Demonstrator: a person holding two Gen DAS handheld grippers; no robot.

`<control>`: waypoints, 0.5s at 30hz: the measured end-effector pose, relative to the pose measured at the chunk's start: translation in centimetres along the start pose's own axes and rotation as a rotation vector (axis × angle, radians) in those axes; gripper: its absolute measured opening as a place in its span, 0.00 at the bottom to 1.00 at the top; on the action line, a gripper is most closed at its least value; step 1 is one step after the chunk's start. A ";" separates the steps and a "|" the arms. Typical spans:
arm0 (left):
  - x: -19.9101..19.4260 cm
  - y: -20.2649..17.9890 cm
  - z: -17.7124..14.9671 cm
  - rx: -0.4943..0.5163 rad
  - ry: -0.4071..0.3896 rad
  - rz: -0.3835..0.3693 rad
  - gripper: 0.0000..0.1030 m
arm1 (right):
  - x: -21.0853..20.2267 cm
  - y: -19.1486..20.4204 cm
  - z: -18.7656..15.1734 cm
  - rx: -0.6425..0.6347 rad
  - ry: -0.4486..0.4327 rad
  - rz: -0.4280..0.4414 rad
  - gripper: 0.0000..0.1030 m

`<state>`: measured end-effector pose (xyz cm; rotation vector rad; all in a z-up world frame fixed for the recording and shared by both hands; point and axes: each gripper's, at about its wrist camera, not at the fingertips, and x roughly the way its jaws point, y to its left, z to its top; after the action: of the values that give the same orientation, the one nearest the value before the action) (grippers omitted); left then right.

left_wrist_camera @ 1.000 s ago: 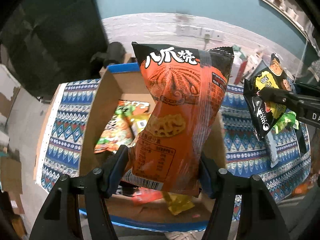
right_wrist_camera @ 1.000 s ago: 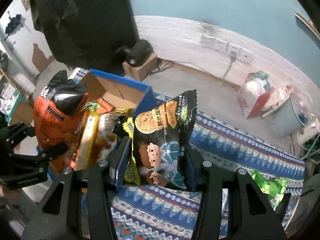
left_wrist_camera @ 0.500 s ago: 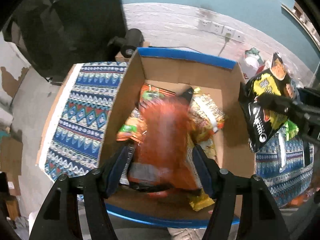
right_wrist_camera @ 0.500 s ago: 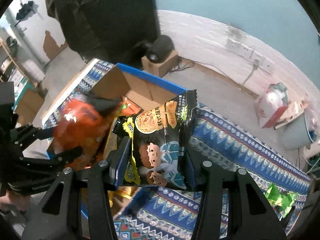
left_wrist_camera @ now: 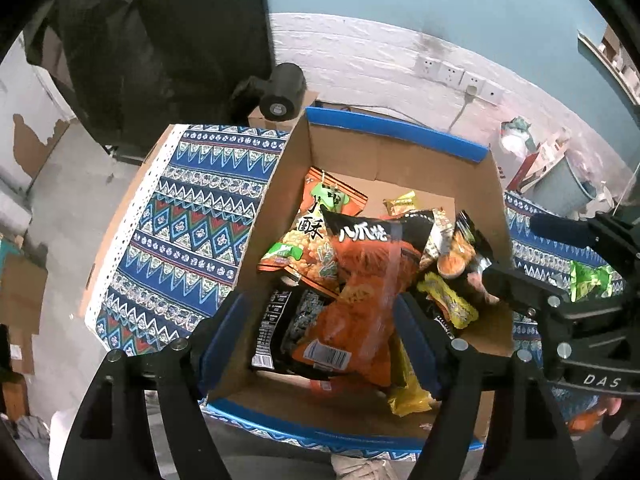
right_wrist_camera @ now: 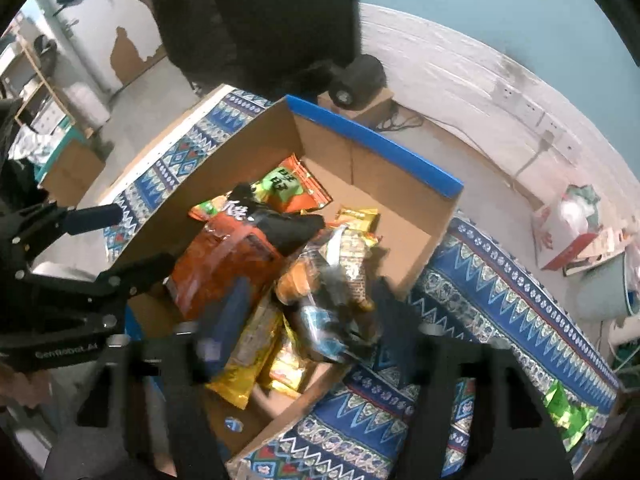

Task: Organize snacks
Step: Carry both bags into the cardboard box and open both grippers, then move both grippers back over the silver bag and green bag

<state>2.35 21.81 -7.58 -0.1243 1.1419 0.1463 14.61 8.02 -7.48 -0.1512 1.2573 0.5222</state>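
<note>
A cardboard box (left_wrist_camera: 360, 160) with blue rims stands on the patterned cloth and holds several snack bags. The orange octopus-snack bag (left_wrist_camera: 360, 296) lies loose on the pile; it also shows in the right wrist view (right_wrist_camera: 224, 264). My left gripper (left_wrist_camera: 320, 344) is open above the box's near edge, its fingers wide of the bag. My right gripper (right_wrist_camera: 304, 344) is open over the box, motion-blurred. The black noodle-snack bag (right_wrist_camera: 328, 312) lies blurred between its fingers on the pile; it also shows in the left wrist view (left_wrist_camera: 456, 256).
The box's far wall (right_wrist_camera: 376, 148) rises behind the pile. A green snack bag (right_wrist_camera: 568, 416) lies on the blue patterned cloth (right_wrist_camera: 480, 288) to the right. A black roller (left_wrist_camera: 280, 92) on a small carton stands behind the box. Floor lies beyond the table's left edge.
Both grippers moved over the box and opened. The orange bag dropped from the left gripper onto the pile. The black bag left the right gripper and landed in the box.
</note>
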 end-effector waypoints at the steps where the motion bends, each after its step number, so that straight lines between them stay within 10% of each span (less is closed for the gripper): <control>1: -0.1 -0.1 0.0 0.001 -0.002 0.000 0.75 | -0.3 -0.1 0.0 -0.007 -0.009 -0.012 0.75; 15: -0.2 -4.2 -0.1 0.068 0.011 -0.066 0.75 | -3.4 -4.7 -2.5 0.078 -0.049 -0.112 0.78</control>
<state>2.97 17.70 -7.34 -0.1024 1.1513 0.0480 13.85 1.91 -5.95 -0.1414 1.2116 0.3780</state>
